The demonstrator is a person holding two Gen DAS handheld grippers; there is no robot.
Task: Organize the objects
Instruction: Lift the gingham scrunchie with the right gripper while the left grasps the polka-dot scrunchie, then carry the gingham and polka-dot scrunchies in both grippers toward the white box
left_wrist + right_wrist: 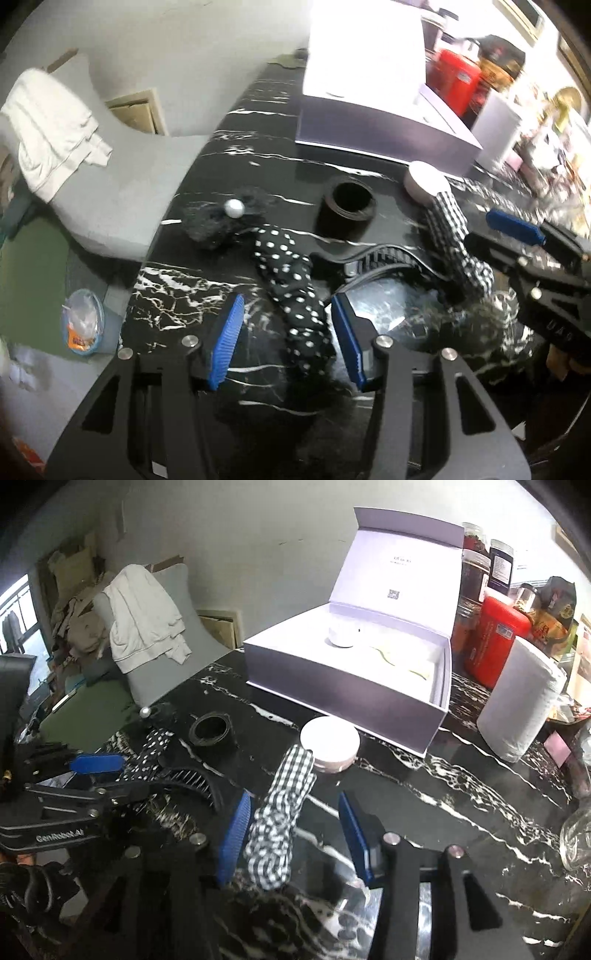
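Both jaws gape, gripping nothing: left gripper (288,339) straddles the polka-dot fabric band (295,291), right gripper (291,834) the black-and-white gingham band (280,812); closing may, seemingly, snag the black toothed hair clip (195,779).

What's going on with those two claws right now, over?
Left gripper open, polka-dot band between its pads. Right gripper open around checked band. White jar sits before the open box.

On the tabletop (461,805): three fabric hair ties, one polka-dot (295,295), one checked (280,819), one black with a pearl (225,218). One black hair claw (192,779), one black ring (210,728), one open white box (351,686), two small white jars (330,744) (341,635), one paper roll (517,701).
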